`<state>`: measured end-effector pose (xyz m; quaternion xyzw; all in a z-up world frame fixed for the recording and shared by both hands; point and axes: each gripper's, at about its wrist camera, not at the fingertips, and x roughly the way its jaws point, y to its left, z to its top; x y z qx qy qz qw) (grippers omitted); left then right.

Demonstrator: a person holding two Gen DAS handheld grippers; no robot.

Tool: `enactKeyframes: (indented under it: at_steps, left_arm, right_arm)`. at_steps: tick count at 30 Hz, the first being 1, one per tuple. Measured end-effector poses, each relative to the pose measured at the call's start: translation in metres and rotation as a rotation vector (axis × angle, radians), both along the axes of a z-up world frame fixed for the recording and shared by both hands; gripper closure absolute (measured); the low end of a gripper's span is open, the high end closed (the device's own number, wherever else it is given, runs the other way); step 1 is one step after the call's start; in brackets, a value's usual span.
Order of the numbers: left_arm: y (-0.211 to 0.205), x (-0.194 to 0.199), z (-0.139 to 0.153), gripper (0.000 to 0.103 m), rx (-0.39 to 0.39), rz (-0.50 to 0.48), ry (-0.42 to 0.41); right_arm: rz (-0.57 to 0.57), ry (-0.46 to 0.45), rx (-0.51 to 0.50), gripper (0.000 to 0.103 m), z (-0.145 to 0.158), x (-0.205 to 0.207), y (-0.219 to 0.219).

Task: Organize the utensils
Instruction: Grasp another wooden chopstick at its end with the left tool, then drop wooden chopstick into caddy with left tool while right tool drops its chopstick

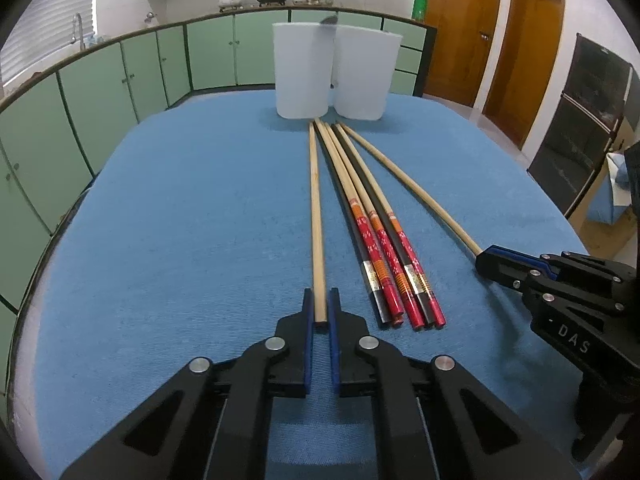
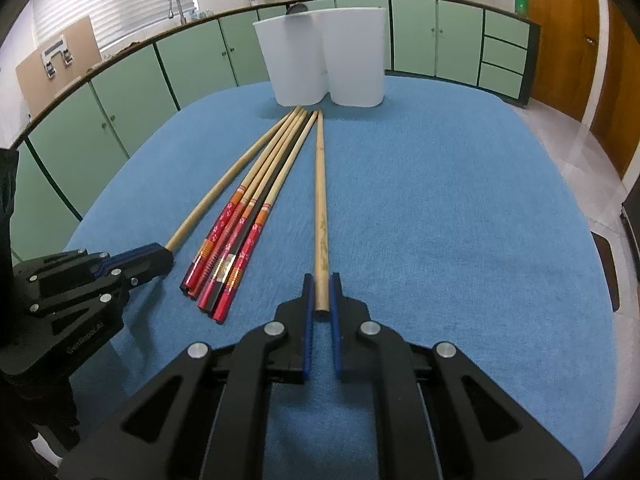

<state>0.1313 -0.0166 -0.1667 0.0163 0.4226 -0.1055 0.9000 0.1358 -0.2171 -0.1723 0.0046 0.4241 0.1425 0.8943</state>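
Several chopsticks lie fanned out on the blue cloth, tips toward two white containers. My left gripper is shut on the near end of a plain wooden chopstick at the left of the fan. My right gripper is shut on the near end of a wooden chopstick with green marks at the right of the fan. Between them rest the red-and-black patterned chopsticks. Each gripper shows in the other's view, the right gripper and the left gripper.
The blue-covered table has rounded edges. A dark utensil tip pokes out of the left container. Green cabinets curve behind the table, wooden doors stand at the right, and a sink tap is at the back left.
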Motion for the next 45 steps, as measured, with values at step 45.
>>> enactKeyframes:
  at_steps: [45]
  left_arm:
    - [0.018, 0.056, 0.225, 0.097, -0.108, -0.08, -0.512]
  right_arm:
    - [0.074, -0.437, 0.12, 0.097, 0.266, 0.083, -0.044]
